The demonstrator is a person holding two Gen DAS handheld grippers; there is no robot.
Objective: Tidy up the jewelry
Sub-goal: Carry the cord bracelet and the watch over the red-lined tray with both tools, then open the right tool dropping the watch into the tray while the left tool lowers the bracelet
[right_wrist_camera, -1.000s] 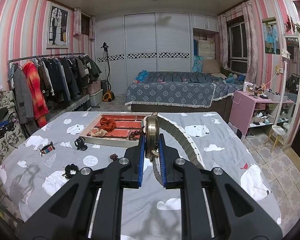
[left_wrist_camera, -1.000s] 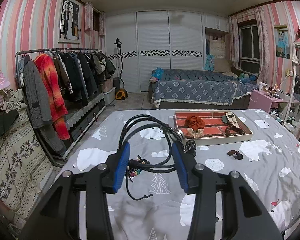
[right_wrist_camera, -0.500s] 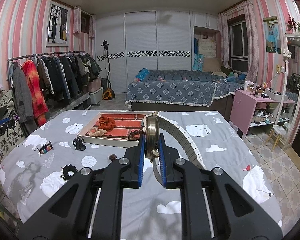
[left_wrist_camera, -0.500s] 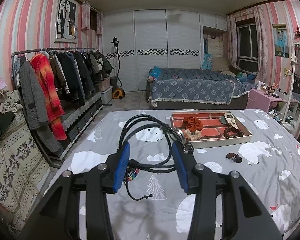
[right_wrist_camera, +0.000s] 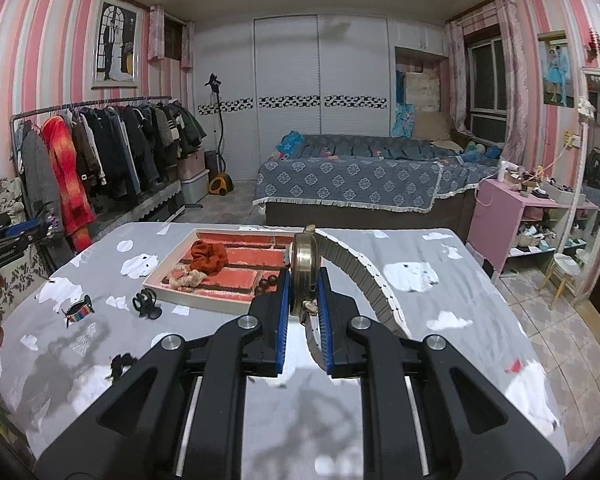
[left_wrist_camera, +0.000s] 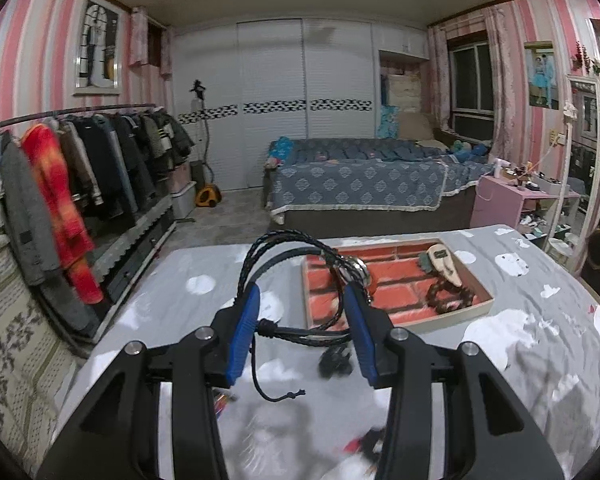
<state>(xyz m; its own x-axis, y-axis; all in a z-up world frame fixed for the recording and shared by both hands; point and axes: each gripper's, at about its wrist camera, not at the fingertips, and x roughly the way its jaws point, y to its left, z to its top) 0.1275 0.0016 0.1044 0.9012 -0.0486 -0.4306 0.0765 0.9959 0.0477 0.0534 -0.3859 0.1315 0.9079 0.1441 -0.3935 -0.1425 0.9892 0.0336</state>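
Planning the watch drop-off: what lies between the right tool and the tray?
Right wrist view: only bare bedspread separates the right tool, shut on the gold watch, from the tray. The black hair claw sits left of that path.

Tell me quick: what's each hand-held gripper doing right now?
Left hand-held gripper: closed on the black braided cord bracelet.
Right hand-held gripper: closed on the gold wristwatch.

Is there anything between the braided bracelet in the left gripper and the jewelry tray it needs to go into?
Nothing visible. The left gripper holds the black braided bracelet just short of the jewelry tray, whose near-left red compartments look bare. A black hair clip lies on the bedsheet below.
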